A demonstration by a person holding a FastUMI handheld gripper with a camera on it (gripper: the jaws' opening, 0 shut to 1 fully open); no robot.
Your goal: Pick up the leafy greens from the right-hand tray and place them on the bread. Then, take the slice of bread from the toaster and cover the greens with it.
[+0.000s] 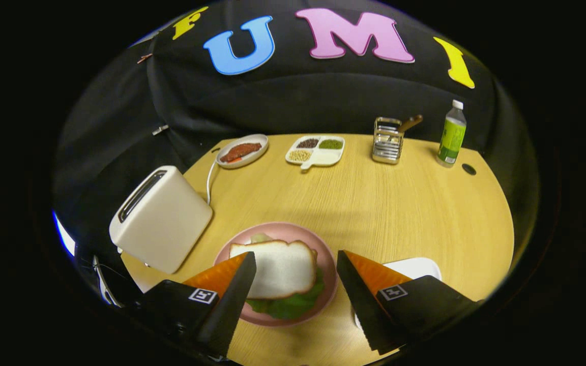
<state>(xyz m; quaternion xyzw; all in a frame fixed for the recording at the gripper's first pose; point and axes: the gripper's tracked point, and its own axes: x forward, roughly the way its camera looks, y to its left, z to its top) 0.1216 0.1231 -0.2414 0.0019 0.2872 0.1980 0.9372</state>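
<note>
A pink plate (323, 259) sits on the wooden table just ahead of my fingers. On it a white bread slice (280, 267) lies flat on top of leafy greens (290, 305), whose green edge sticks out under the slice on the near side. My gripper (295, 264) hangs above the plate, open, with nothing between its orange-and-black fingers (232, 284). The white toaster (160, 218) stands left of the plate, its slots looking empty. A white tray (415, 267) lies to the right, largely hidden behind the right finger.
At the table's far side stand an oval dish with red food (242, 151), a divided white dish of beans (316, 150), a metal utensil holder (387, 140) and a green bottle (451, 134). The toaster's cord (208, 180) runs toward the oval dish.
</note>
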